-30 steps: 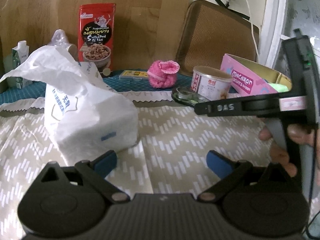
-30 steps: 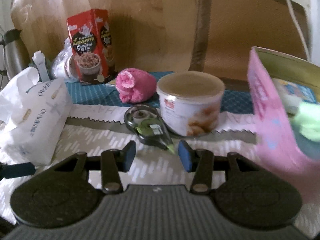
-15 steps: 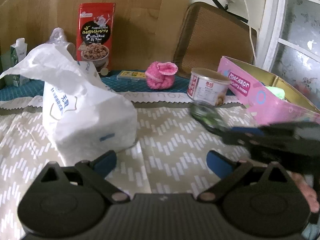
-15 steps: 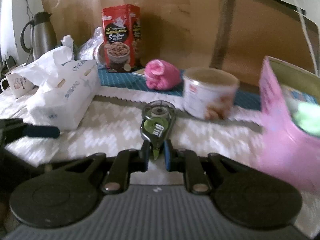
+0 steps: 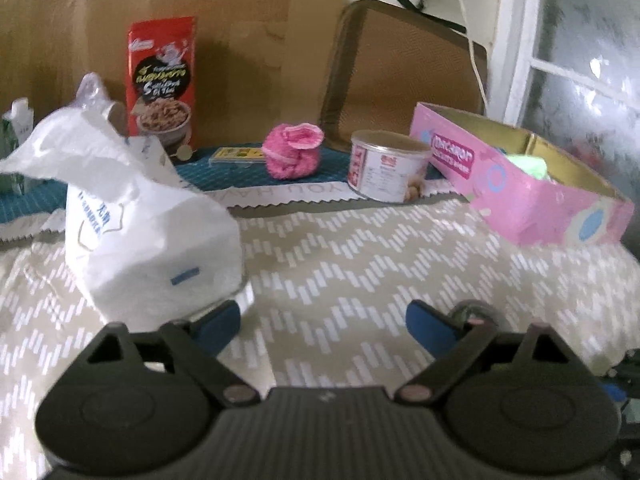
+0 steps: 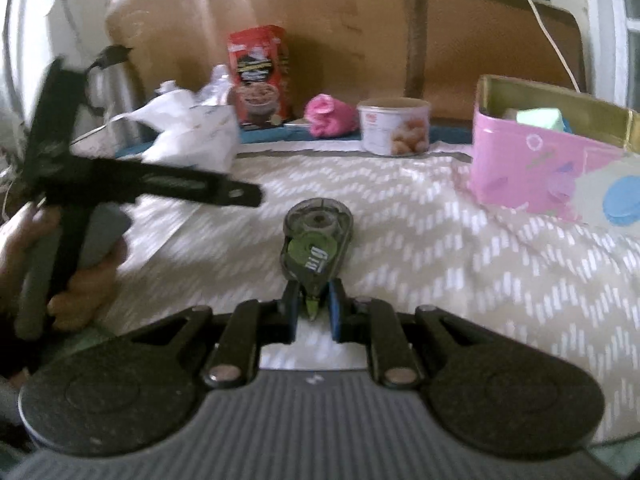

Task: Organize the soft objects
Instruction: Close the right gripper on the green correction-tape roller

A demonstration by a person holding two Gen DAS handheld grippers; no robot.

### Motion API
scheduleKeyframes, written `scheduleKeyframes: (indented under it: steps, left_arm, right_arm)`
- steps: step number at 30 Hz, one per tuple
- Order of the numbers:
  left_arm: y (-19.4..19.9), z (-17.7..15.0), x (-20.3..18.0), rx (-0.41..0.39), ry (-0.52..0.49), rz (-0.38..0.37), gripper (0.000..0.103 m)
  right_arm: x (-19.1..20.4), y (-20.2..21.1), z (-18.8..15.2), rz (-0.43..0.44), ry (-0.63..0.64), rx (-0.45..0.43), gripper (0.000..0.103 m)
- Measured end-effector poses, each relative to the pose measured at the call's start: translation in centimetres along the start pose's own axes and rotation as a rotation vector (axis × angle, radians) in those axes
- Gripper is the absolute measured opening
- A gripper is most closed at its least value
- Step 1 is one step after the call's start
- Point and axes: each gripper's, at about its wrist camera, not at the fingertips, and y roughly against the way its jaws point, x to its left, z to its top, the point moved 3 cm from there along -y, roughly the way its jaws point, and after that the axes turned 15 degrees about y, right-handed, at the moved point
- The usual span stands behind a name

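My right gripper point(image 6: 314, 308) is shut on the tip of a dark correction-tape dispenser point(image 6: 316, 240), held over the patterned cloth point(image 6: 400, 220). My left gripper point(image 5: 322, 320) stands wide with its jaws closing and nothing between them. A white tissue pack point(image 5: 152, 240) lies just past its left finger. A pink fluffy bundle point(image 5: 292, 152) sits at the back beside a round tin point(image 5: 386, 172). A light green soft item point(image 5: 528, 164) lies inside the open pink box point(image 5: 520, 184). In the right wrist view a hand point(image 6: 80, 276) holds the left gripper at the left.
A red snack box point(image 5: 162, 84) stands against the wooden back wall, with a small carton point(image 5: 18, 128) at the far left. A metal kettle point(image 6: 112, 92) stands at the back left. A brown chair back point(image 5: 404, 68) rises behind the tin.
My right gripper closed on the correction tape and drew it back from the tin toward the near side of the cloth. It has left the middle of the left wrist view.
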Motion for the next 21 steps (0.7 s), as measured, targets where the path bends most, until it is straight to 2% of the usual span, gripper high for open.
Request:
scheduleKeyframes:
  steps: [4,6,8,10,13,14,15,18,21]
  left_arm:
    - [0.7,-0.5,-0.7,0.027,0.027,-0.022,0.093]
    - [1.1,-0.5,-0.8,0.052,0.066,-0.050,0.091]
    - [1.3,-0.2,-1.0,0.088,0.106,-0.101,0.086]
    - [1.5,0.1,-1.6,0.125,0.138,-0.161,0.080]
    - [1.2,-0.2,-3.0,0.187,0.137,-0.214,0.062]
    - [1.0,-0.5,-3.6,0.213,0.127,-0.234,0.053]
    - [0.8,-0.9,-4.4,0.244,0.111,-0.246,0.051]
    - [0.5,-1.9,-6.4,0.239,0.028,-0.206,0.049]
    - [0.0,-2.2,-8.3,0.267,0.022,-0.232,0.049]
  right_arm:
    - [0.8,0.1,0.0,0.005,0.067,-0.012,0.021]
    - [0.5,0.1,0.0,0.011,0.053,-0.023,0.036]
    - [0.2,-0.1,0.2,0.006,0.053,-0.041,0.044]
    - [0.2,-0.4,0.4,0.018,0.061,-0.046,0.045]
    - [0.3,-1.3,0.4,0.026,0.073,-0.044,0.045]
    - [0.5,-1.3,0.3,0.028,0.083,-0.045,0.044]
    - [0.6,-1.2,0.3,0.026,0.091,-0.049,0.037]
    - [0.4,-0.6,-0.4,0.029,0.094,-0.062,0.037]
    - [-0.4,0.3,-1.0,0.017,0.082,-0.068,0.037]
